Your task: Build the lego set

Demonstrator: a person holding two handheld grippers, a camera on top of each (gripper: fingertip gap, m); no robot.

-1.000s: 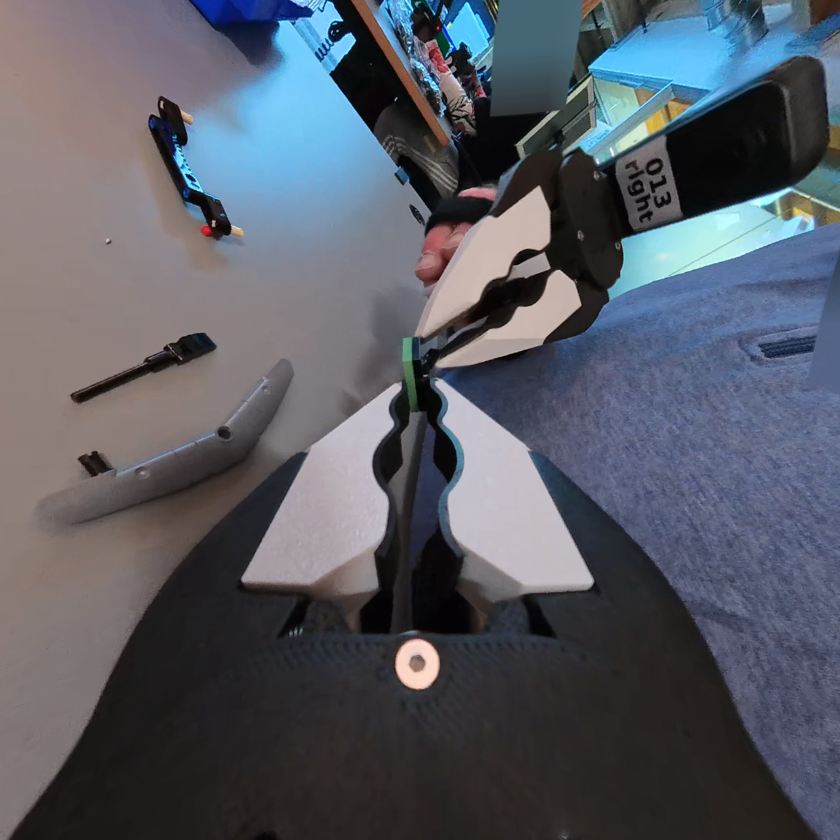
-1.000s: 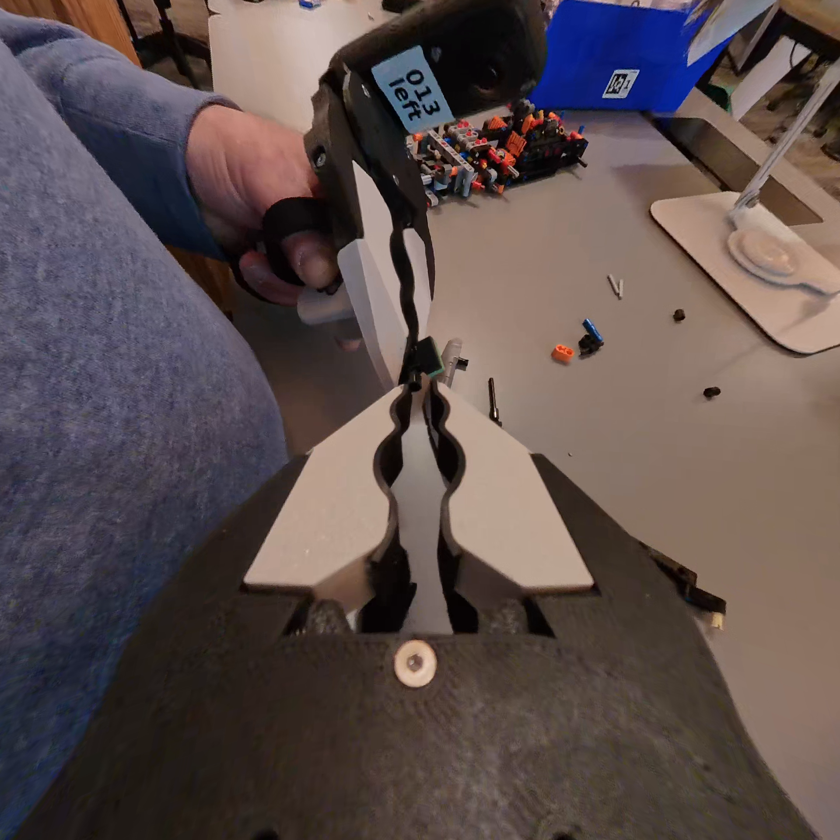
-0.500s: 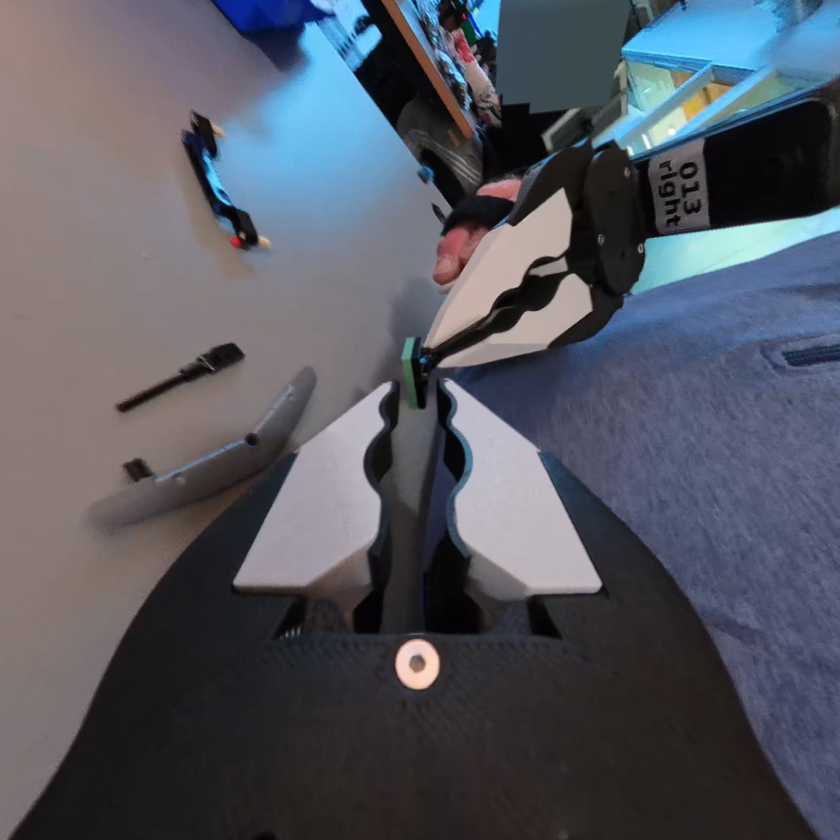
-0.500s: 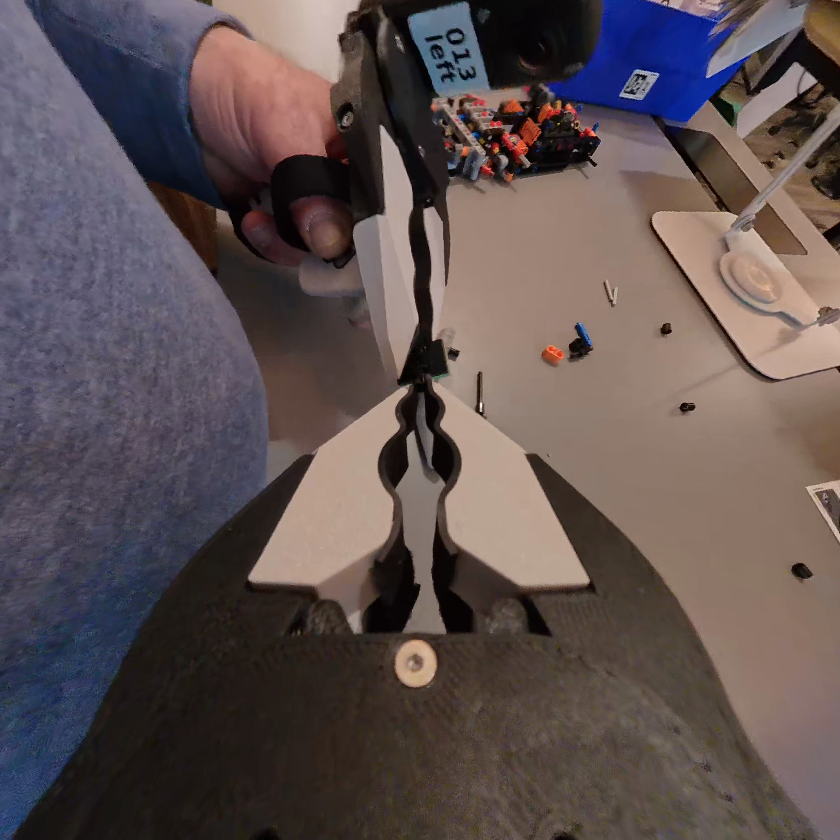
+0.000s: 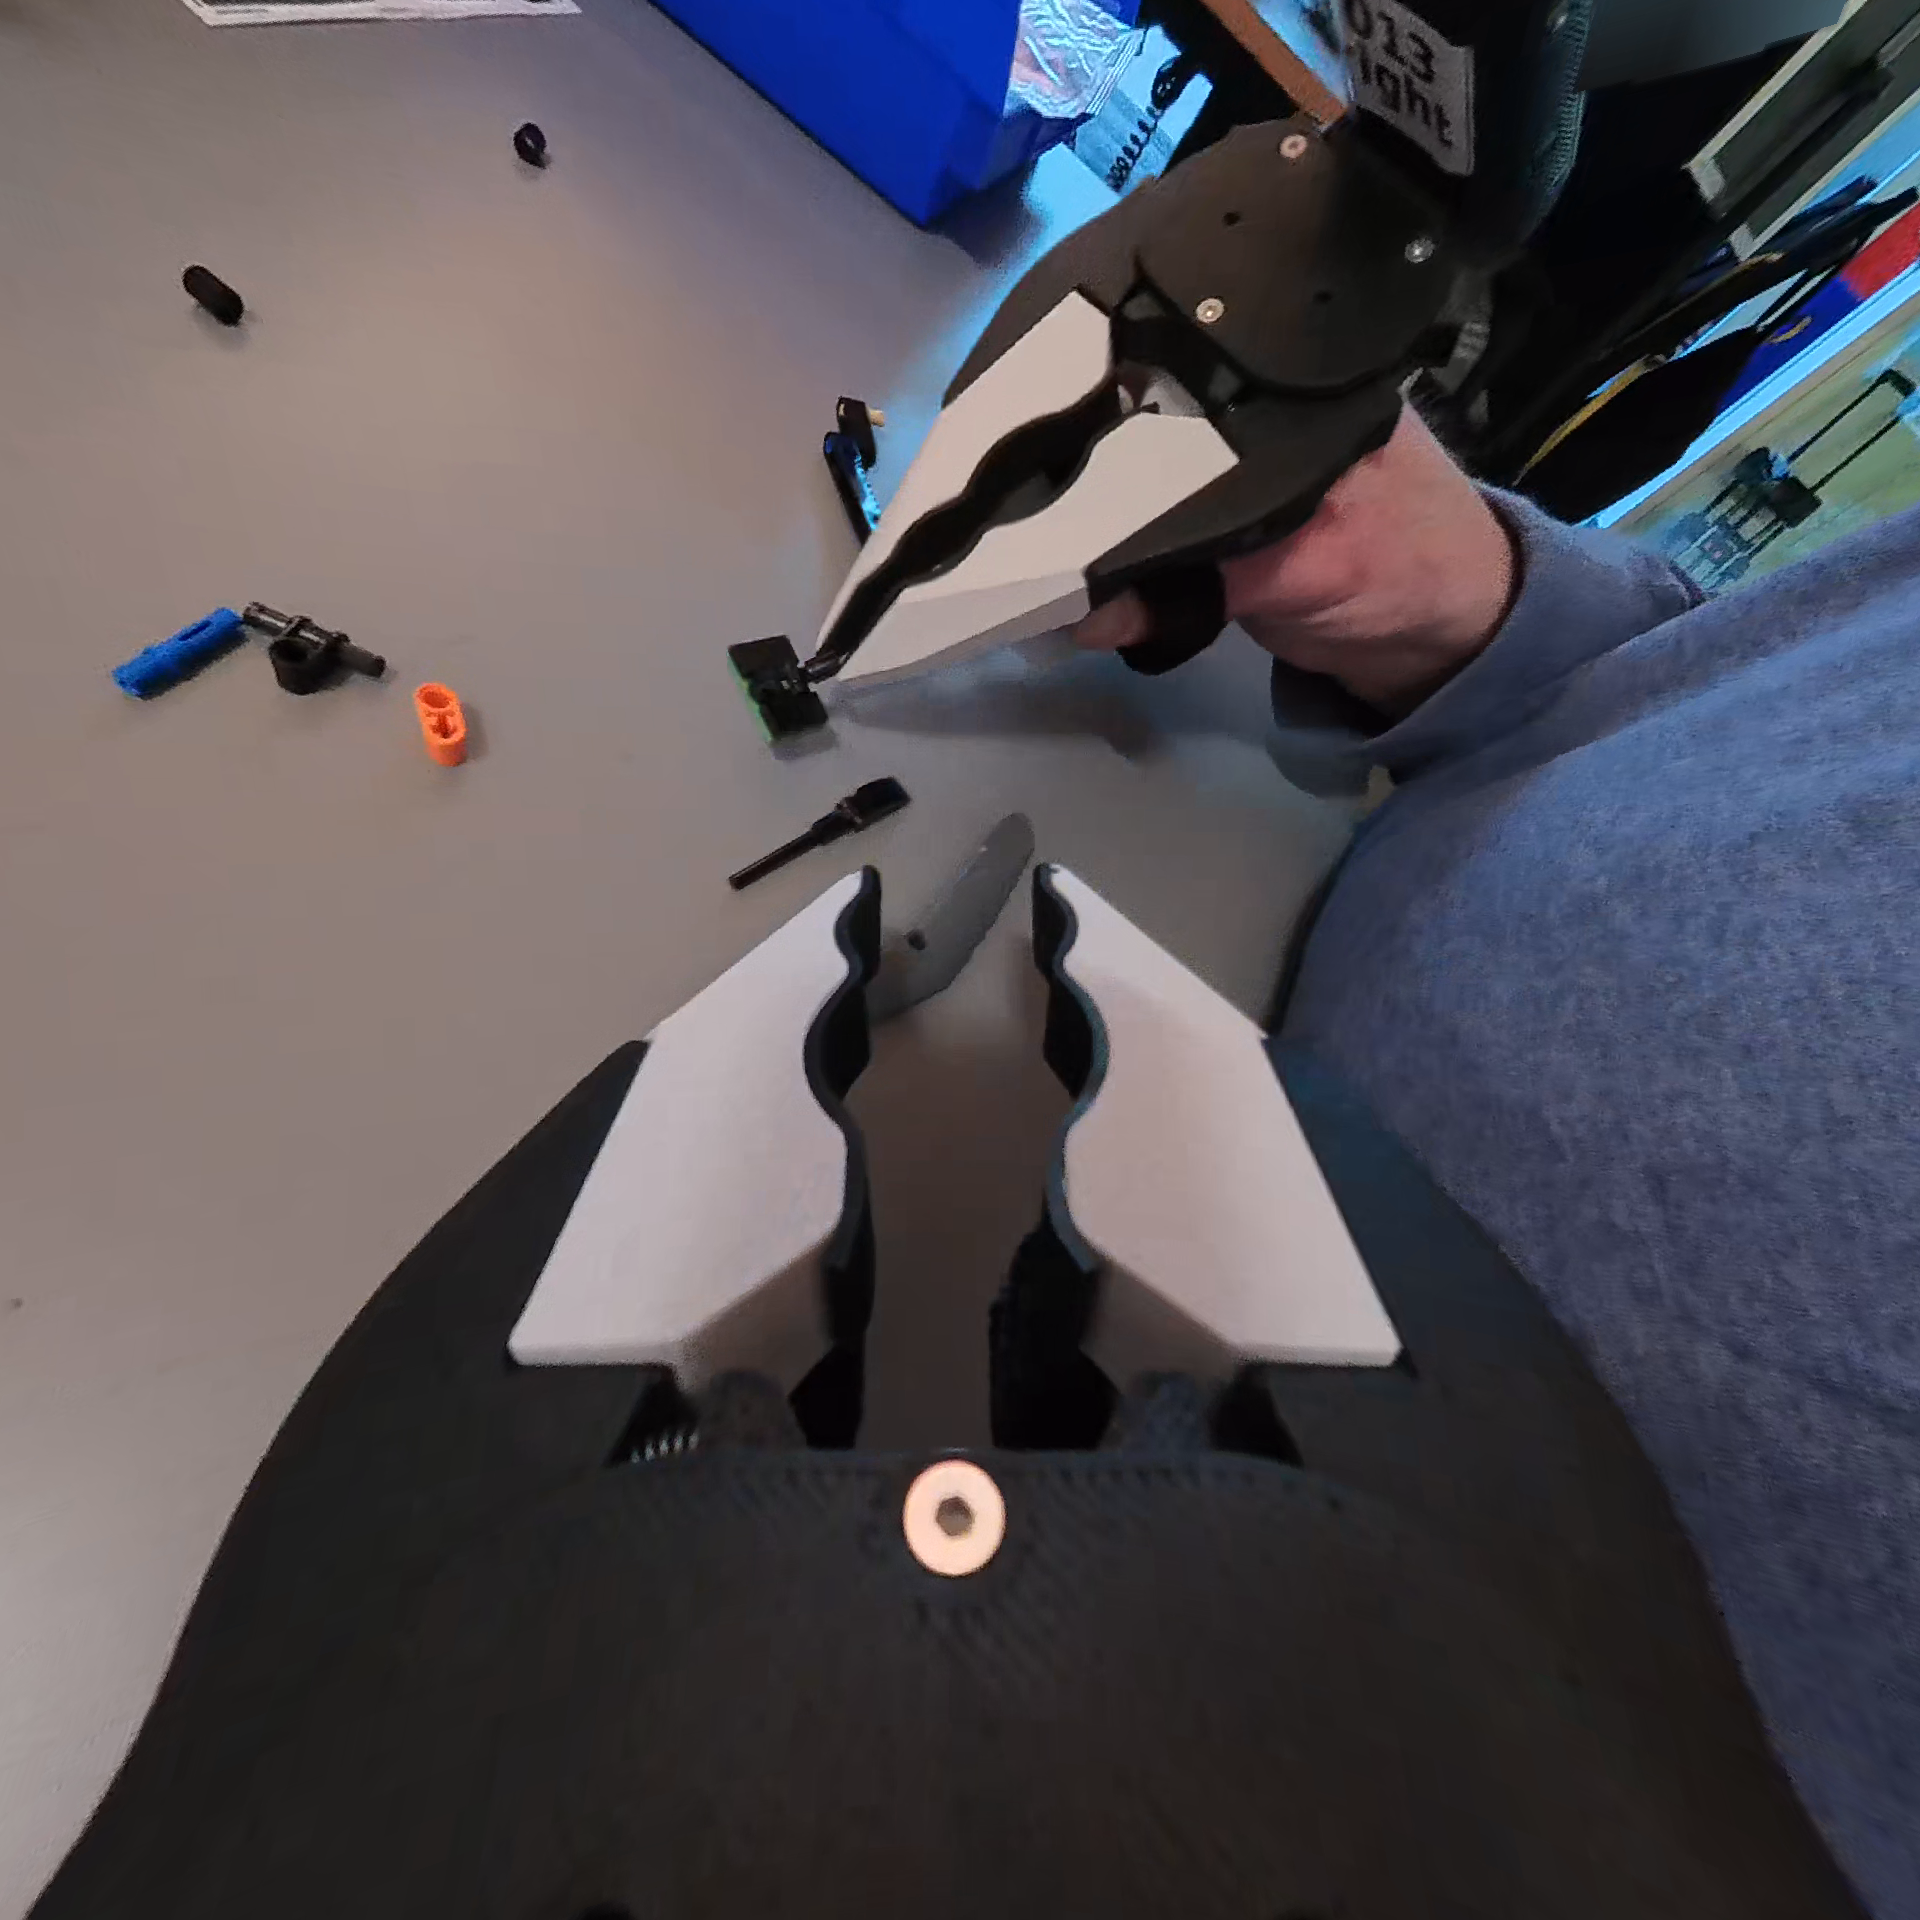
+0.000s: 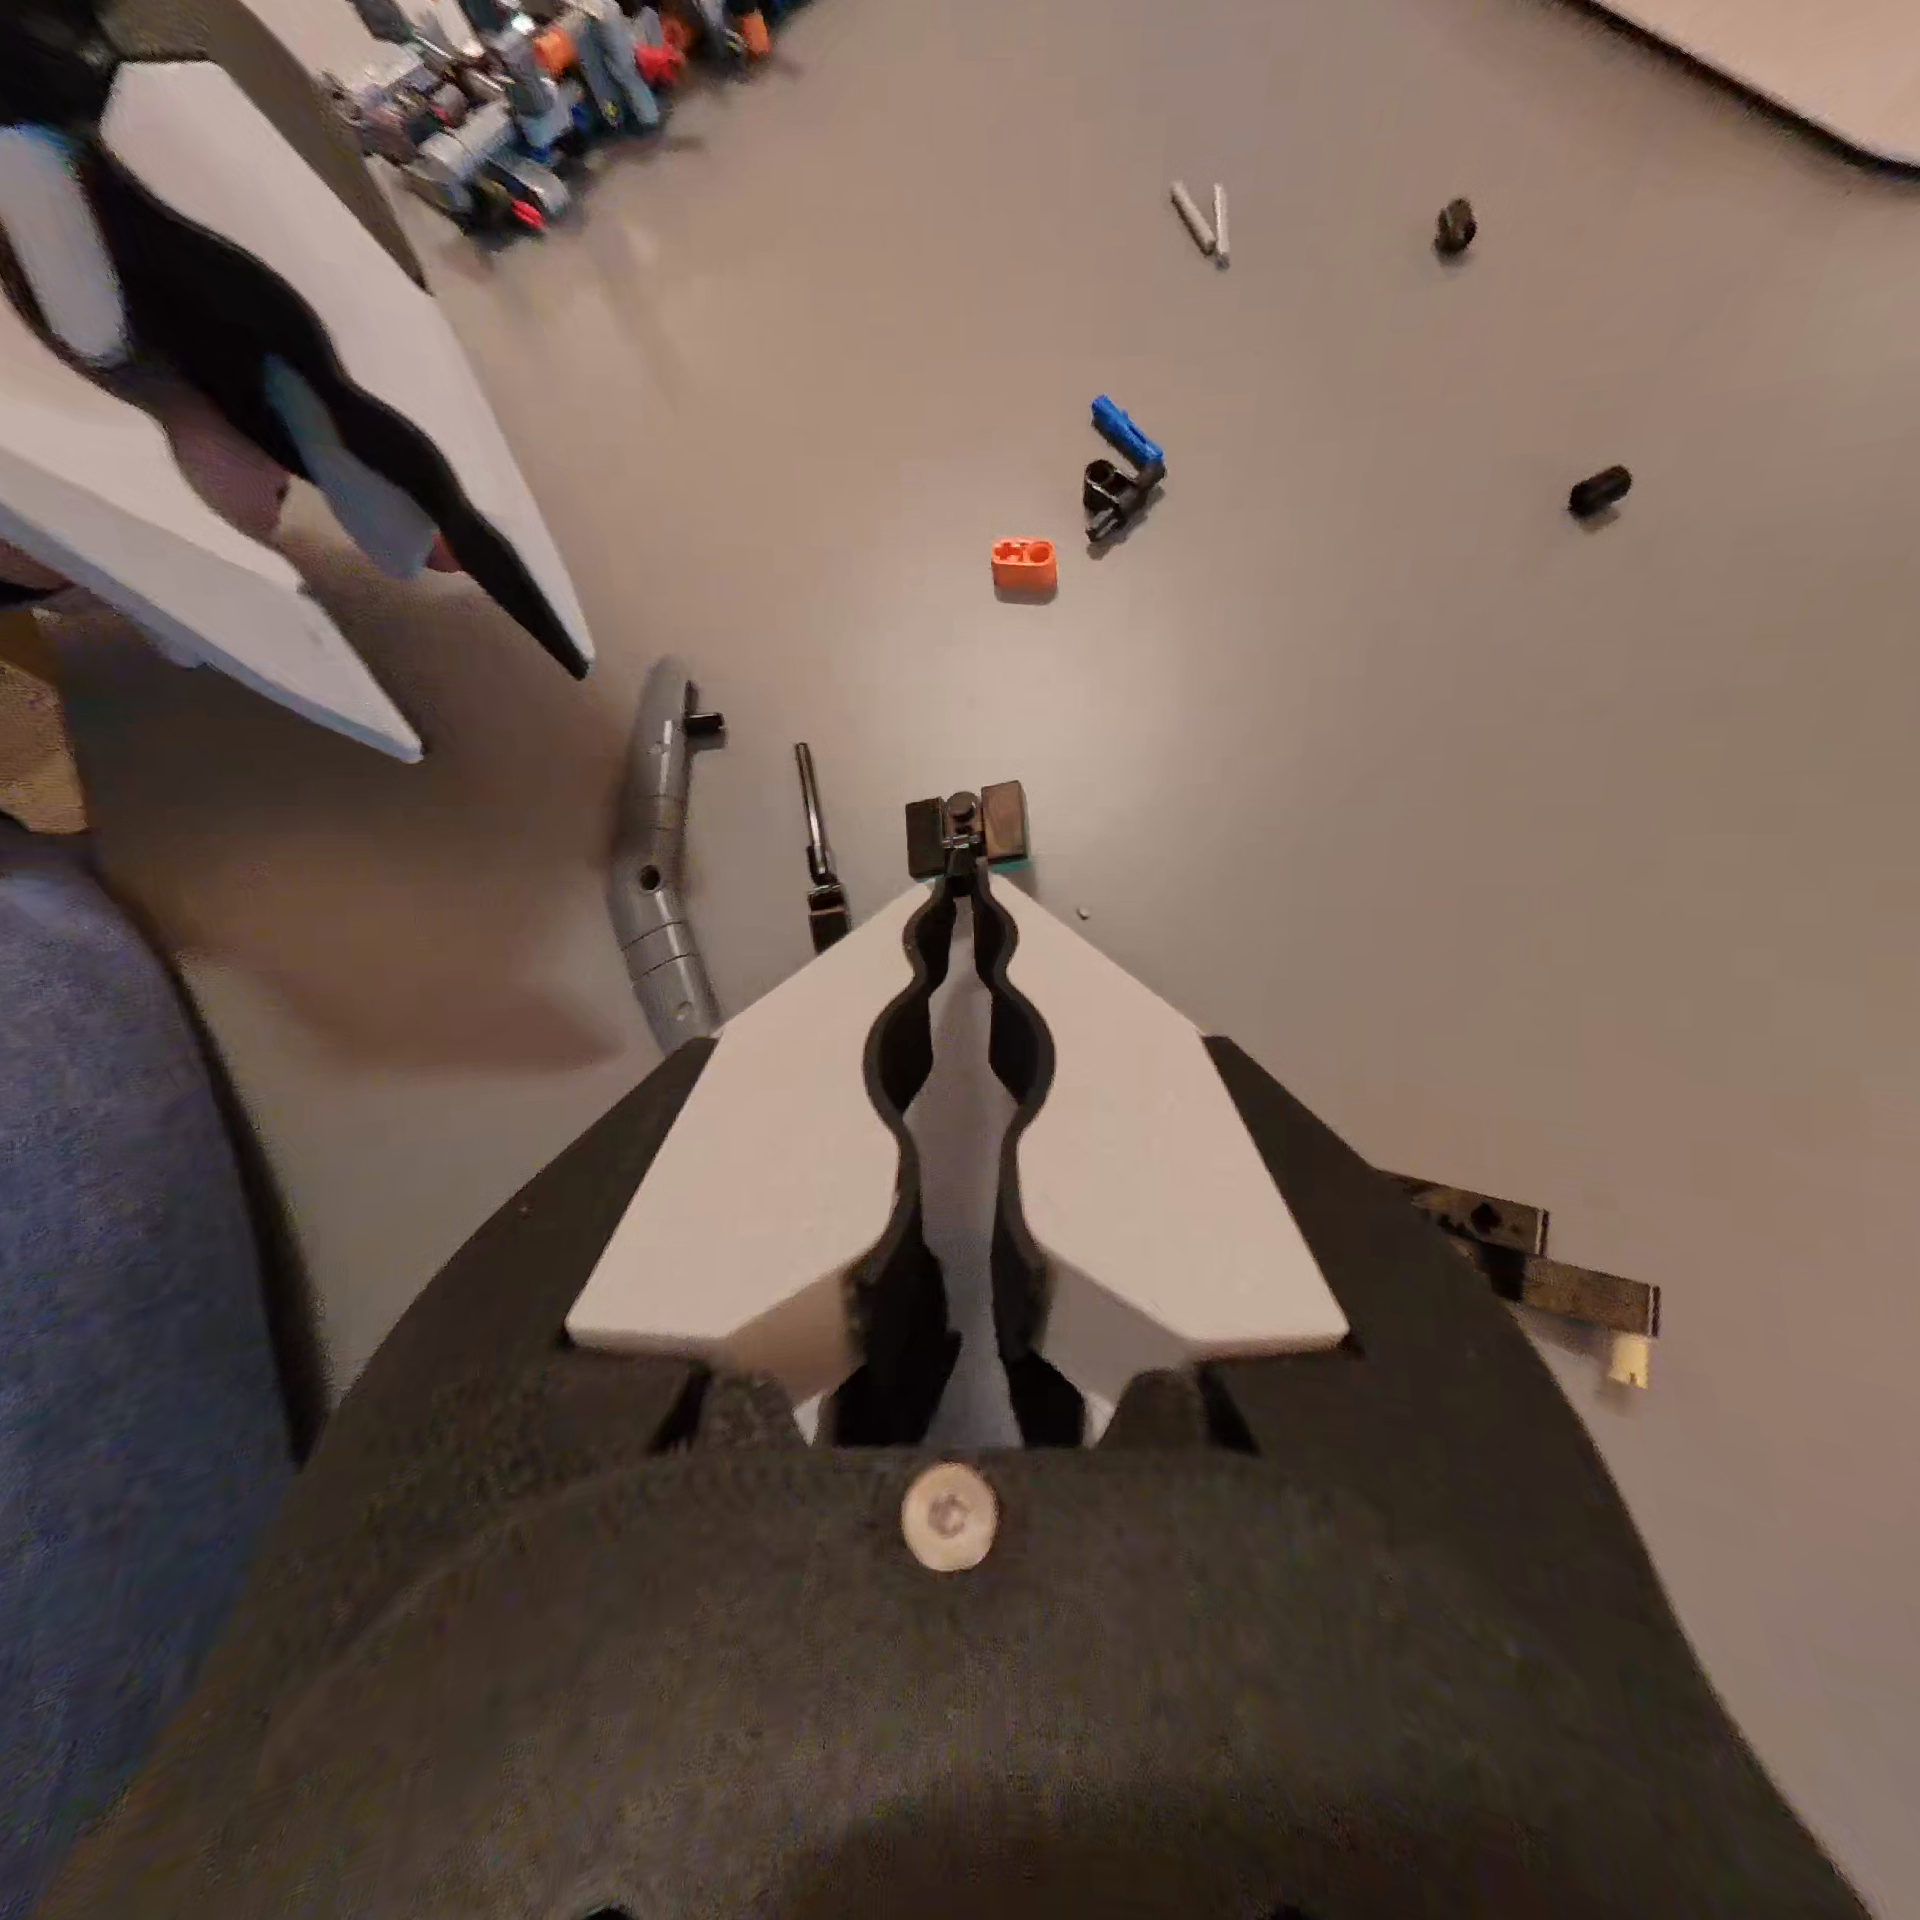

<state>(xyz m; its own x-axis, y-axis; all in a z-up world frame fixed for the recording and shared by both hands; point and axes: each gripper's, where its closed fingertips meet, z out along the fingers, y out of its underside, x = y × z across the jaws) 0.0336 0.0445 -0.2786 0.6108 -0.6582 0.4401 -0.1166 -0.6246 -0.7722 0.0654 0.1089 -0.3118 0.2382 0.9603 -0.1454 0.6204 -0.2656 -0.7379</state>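
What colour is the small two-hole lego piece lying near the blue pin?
Orange, clearest in the right wrist view.

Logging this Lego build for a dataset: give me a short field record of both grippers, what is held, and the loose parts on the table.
left gripper: jaws open, empty, above the grey curved part
right gripper: jaws shut on the pin of the black-green piece
piece position: low at the table; contact unclear
nearby loose parts: black axle, orange connector, blue pin
far back: partly built model
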